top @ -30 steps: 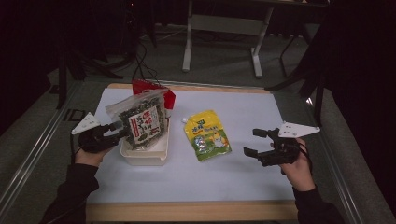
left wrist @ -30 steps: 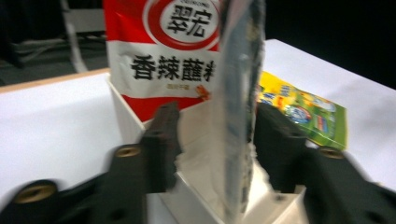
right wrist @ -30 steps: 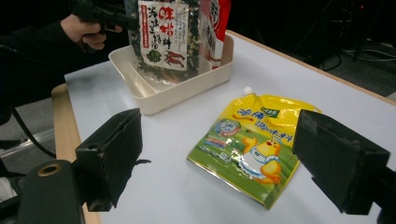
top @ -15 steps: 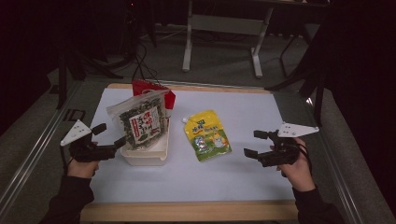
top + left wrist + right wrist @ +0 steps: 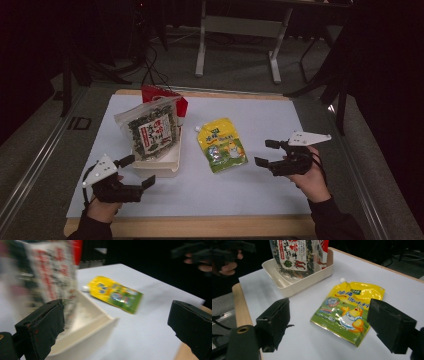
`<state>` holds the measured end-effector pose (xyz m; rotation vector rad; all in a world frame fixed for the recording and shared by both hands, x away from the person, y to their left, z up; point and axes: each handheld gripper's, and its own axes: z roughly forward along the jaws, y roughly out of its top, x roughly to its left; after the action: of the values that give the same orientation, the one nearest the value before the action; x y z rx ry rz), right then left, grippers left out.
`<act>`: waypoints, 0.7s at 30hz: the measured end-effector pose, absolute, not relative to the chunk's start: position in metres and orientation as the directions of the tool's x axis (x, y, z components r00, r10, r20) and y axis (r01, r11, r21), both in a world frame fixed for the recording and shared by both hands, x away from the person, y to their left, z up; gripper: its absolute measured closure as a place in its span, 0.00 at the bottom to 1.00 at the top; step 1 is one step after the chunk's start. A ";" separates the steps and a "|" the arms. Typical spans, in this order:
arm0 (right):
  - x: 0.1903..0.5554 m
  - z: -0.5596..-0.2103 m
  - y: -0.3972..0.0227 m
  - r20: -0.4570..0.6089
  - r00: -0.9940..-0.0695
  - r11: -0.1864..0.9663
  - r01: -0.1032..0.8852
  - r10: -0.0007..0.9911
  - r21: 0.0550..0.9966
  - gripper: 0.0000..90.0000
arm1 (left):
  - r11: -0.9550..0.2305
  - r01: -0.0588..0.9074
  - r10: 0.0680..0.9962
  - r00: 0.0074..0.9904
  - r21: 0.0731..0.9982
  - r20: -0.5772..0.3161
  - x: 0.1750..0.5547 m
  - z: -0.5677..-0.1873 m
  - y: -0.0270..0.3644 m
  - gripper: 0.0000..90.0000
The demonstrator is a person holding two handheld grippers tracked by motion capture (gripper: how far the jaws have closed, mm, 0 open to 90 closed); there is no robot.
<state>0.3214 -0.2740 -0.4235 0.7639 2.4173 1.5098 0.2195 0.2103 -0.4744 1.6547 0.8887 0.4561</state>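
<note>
Risk of the seaweed bag [image 5: 150, 131] tipping from the tray [image 5: 167, 162].
Both my tongs spread, empty; left tongs [image 5: 139, 171] beside the tray could knock it.

The seaweed bag [image 5: 149, 131] is a clear packet with dark green flakes inside and a white label with red writing. It stands tilted in a shallow white tray [image 5: 159, 165] at the left of the worktop [image 5: 280, 120], its top leaning to the far left. The yellow pouch [image 5: 221, 145] lies flat in the middle of the worktop, just right of the tray and apart from it. It is yellow and green, with a cartoon chick, and its small white spout points far-left.
</note>
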 end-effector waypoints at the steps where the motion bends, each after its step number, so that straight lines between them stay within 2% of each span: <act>1: 0.322 -0.424 -0.272 0.098 -0.851 0.356 0.317 0.516 0.879 0.23 | -0.078 0.313 0.743 0.651 0.946 -0.154 0.219 -0.476 0.205 0.02; 3: 0.324 -0.424 -0.268 0.080 -0.851 0.373 0.310 0.520 0.875 0.27 | -0.098 0.311 0.723 0.675 0.945 -0.147 0.218 -0.480 0.195 0.02; 8: 0.333 -0.425 -0.258 0.062 -0.861 0.378 0.285 0.505 0.881 0.46 | -0.141 0.299 0.667 0.733 0.944 -0.133 0.217 -0.492 0.171 0.02; 14: 0.353 -0.432 -0.240 0.066 -0.863 0.372 0.283 0.501 0.884 0.55 | -0.146 0.320 0.641 0.751 0.936 -0.157 0.218 -0.508 0.156 0.02; 16: 0.357 -0.433 -0.236 0.061 -0.864 0.378 0.280 0.499 0.882 0.55 | -0.146 0.320 0.641 0.751 0.936 -0.157 0.218 -0.508 0.156 0.02; 17: 0.365 -0.438 -0.228 0.052 -0.863 0.393 0.282 0.502 0.875 0.58 | -0.175 0.306 0.642 0.756 0.936 -0.127 0.217 -0.512 0.150 0.02; 21: 0.378 -0.445 -0.217 0.062 -0.862 0.407 0.300 0.504 0.863 0.60 | -0.194 0.294 0.630 0.769 0.936 -0.111 0.216 -0.514 0.144 0.02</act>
<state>0.3784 -0.2171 -0.4450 0.7118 2.4537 1.4391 0.2163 0.1445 -0.5140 1.7881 0.7196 0.3556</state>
